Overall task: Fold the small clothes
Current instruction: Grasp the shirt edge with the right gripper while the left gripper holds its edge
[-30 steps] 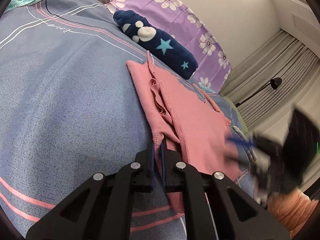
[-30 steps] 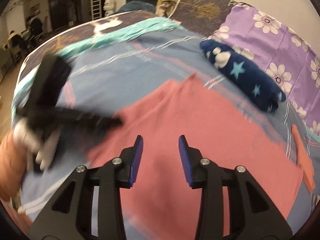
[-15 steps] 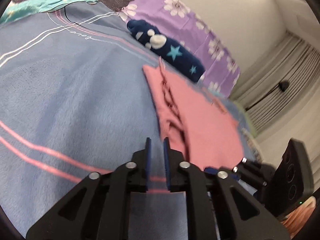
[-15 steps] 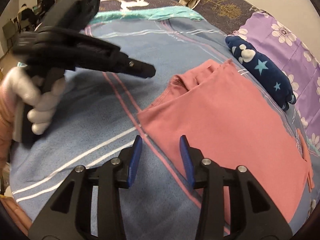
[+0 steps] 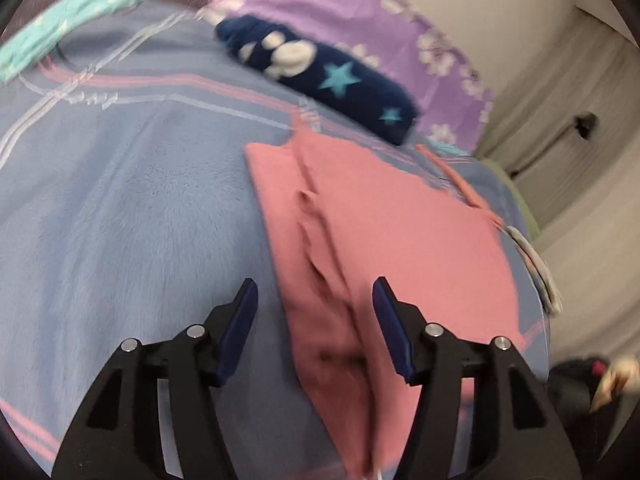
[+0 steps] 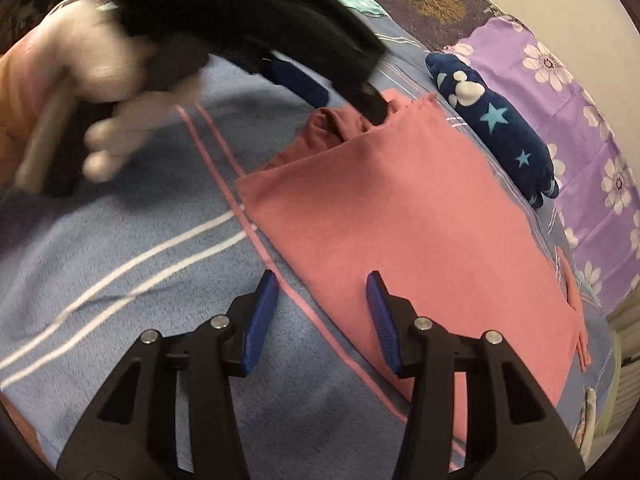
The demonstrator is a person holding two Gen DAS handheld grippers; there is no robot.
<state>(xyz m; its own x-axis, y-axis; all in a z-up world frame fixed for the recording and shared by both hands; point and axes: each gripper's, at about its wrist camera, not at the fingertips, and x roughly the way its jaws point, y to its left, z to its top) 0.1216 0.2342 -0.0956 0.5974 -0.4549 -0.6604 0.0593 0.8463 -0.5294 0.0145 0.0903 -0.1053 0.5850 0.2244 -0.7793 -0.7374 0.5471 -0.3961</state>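
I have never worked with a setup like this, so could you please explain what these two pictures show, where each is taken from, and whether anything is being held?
There is no robot here: a person holds a two-finger gripper in each hand, and each carries a wide-angle camera looking along its fingers.

One picture looks out from the left gripper, the other from the right gripper. The black arms with blue pads at the bottom are each gripper's own fingers. In the right view, the blurred black shape above is the left gripper again, held by a white-gloved hand.

On the blue striped blanket lies a pink garment, partly folded. Behind it sit a navy star-patterned bundle and a purple flowered pillow.

Nothing is held. Both grippers are open; the left jaws have just been opening, straddling the garment's bunched edge without pinching it.
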